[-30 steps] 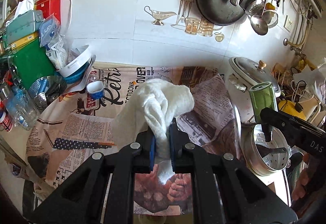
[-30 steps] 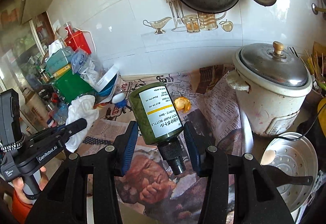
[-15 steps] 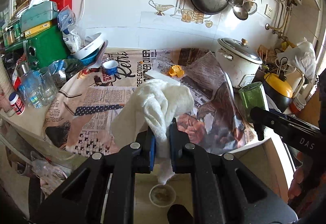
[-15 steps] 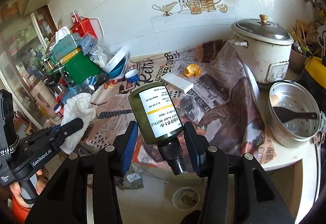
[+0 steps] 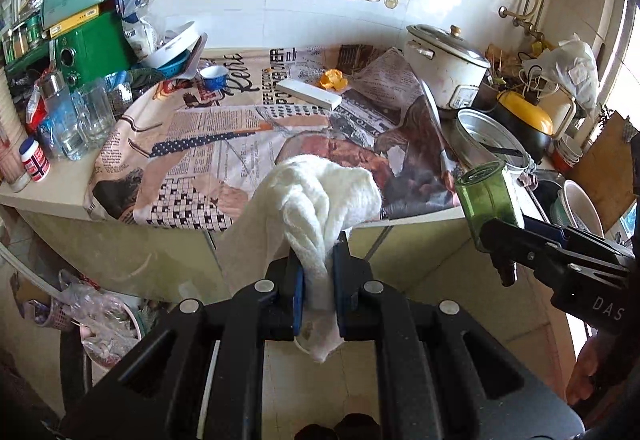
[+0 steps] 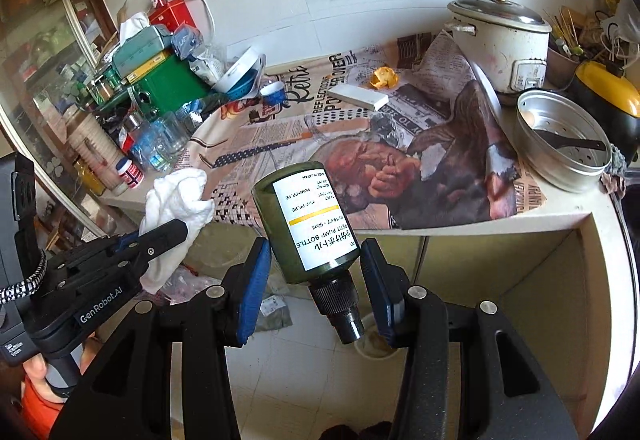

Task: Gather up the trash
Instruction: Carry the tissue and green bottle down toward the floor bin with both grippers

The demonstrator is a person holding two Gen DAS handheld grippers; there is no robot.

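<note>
My left gripper [image 5: 318, 280] is shut on a crumpled white tissue [image 5: 320, 195], held out in front of the counter edge; it also shows in the right wrist view [image 6: 176, 199]. My right gripper [image 6: 316, 280] is shut on a green pump bottle [image 6: 308, 220] with a white label, cap toward the camera; the bottle also shows in the left wrist view [image 5: 486, 199]. On the newspaper-covered counter [image 5: 224, 143] lie an orange peel [image 5: 332, 79] and a white flat box [image 5: 308, 95].
A white rice cooker [image 5: 444, 63] and a metal steamer pot [image 6: 560, 143] stand at the right. A green box, jars and glasses [image 5: 80, 115] crowd the left. A basket with plastic trash [image 5: 100, 324] sits on the floor at the lower left.
Both grippers have pulled back from the counter with their loads. The counter front and the floor below have come into view.
</note>
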